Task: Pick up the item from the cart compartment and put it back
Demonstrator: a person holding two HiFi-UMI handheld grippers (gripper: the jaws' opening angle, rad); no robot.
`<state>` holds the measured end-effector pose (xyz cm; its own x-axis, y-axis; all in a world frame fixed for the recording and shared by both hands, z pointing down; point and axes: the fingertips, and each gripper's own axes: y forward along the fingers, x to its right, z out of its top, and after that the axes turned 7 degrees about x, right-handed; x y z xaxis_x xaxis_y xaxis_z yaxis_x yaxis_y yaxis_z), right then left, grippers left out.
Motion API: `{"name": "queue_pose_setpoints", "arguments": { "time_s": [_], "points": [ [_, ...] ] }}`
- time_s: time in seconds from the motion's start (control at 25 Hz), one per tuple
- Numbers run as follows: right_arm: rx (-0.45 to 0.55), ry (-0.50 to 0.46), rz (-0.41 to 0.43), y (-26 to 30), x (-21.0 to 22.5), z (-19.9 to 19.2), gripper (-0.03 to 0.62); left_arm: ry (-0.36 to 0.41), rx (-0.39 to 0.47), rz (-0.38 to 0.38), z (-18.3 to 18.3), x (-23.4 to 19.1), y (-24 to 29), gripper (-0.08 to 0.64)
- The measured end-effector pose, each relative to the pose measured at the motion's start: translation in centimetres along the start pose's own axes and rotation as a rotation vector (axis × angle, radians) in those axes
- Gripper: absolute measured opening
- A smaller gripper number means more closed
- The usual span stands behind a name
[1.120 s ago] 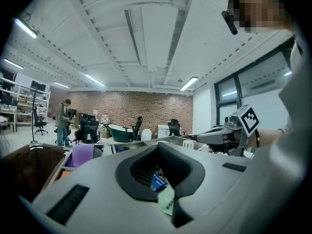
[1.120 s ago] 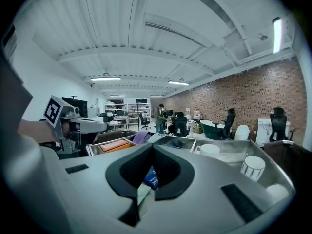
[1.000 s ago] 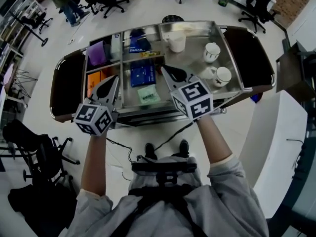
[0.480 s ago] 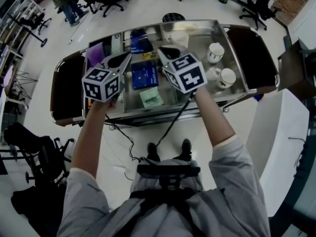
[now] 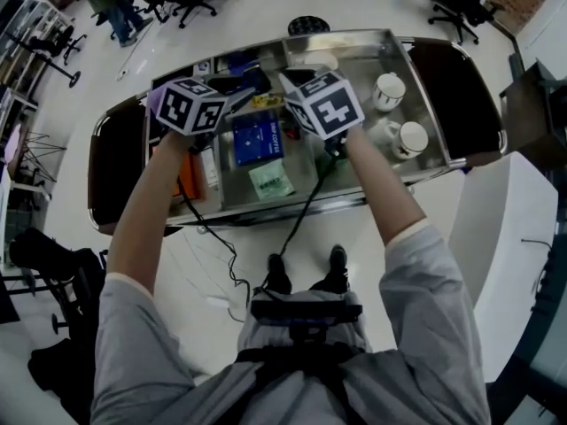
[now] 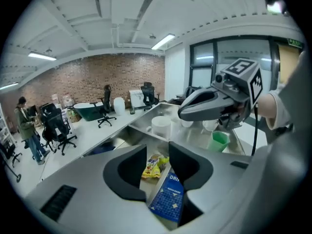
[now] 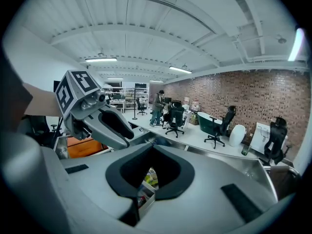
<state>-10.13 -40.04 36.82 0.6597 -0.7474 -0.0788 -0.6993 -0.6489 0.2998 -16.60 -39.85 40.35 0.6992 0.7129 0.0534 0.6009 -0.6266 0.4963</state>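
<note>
Opening empty over the shiny steel cart (image 5: 390, 34): left hand-held gripper (image 6: 157, 148); right hand-held gripper (image 7: 152, 146) closed.

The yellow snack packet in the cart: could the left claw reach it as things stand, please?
Probably yes: the left claw, jaws opening and empty, points straight at the yellow snack packet, with nothing lying over it.

brick wall (image 6: 97, 77), blk office chairs (image 6: 61, 130), white floor (image 5: 257, 16), strip lights (image 6: 163, 41).
</note>
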Motion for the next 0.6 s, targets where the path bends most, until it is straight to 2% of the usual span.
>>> {"name": "queue_pose_setpoints", "arguments": {
  "time_s": [0.36,0.6],
  "points": [
    [-0.055,0.005,0.004,1.7,1.0,-1.2,0.009,0.121,-0.258,-0.175,-2.8,-0.8,5.0,0.225],
    [-0.063,0.004,0.003,2.1,1.3,-1.4,0.009,0.176,-0.412,-0.272,-4.4,-0.7,7.4,0.227]
  ]
}}
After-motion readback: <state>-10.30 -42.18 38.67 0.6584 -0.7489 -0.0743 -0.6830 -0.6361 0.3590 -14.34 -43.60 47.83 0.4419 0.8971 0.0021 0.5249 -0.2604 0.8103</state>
